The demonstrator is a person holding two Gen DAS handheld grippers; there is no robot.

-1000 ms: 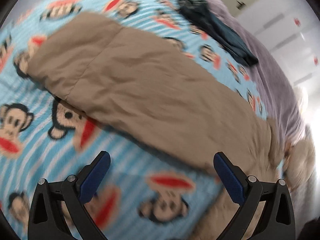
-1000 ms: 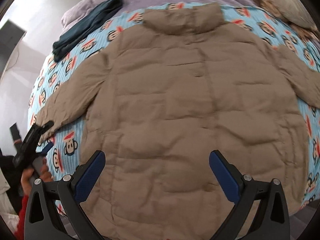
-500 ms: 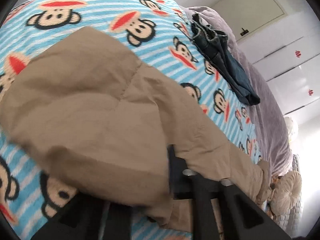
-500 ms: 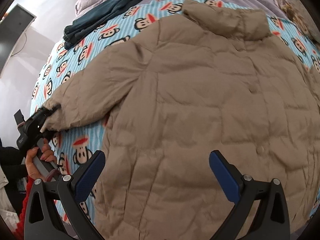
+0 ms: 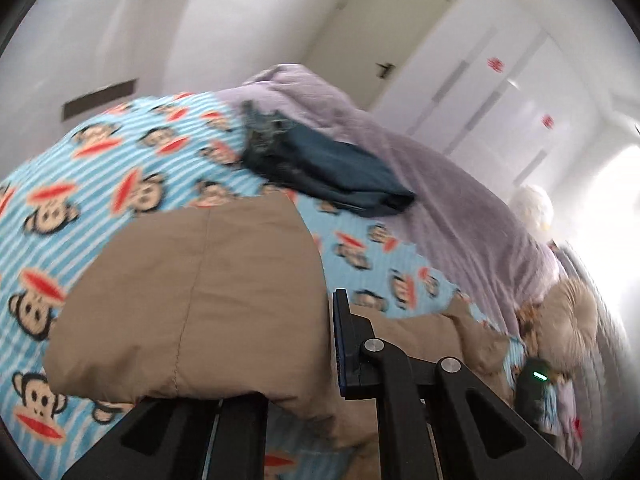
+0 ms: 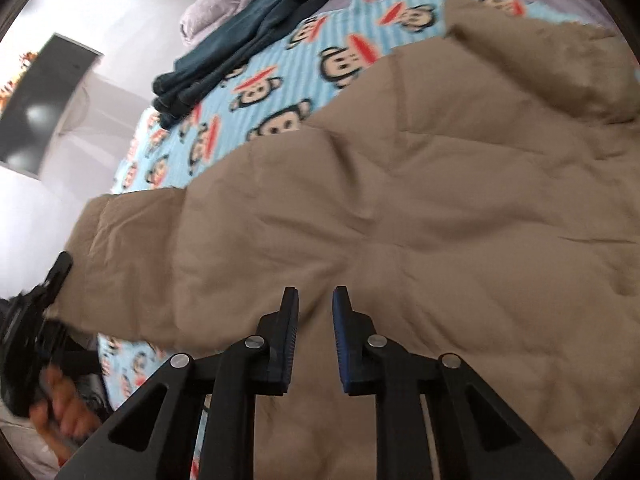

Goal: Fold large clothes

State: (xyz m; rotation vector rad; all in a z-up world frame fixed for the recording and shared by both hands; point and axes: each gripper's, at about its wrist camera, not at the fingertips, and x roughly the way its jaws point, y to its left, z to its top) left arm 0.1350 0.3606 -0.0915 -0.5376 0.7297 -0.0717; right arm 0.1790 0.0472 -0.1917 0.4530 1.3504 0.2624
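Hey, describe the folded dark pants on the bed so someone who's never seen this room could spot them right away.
Start at the bed's blue striped monkey-print blanket. At its far edge, where it meets the lilac cover, lie the folded dark pants, well clear of the tan puffer coat. They are the only dark, teal-blue garment there, long and narrow, beside pale bedding.

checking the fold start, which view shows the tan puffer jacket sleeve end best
The left wrist view: the tan quilted puffer jacket sleeve end fills its centre, clamped in the left claw. The right wrist view shows it only small and blurred at its left edge.
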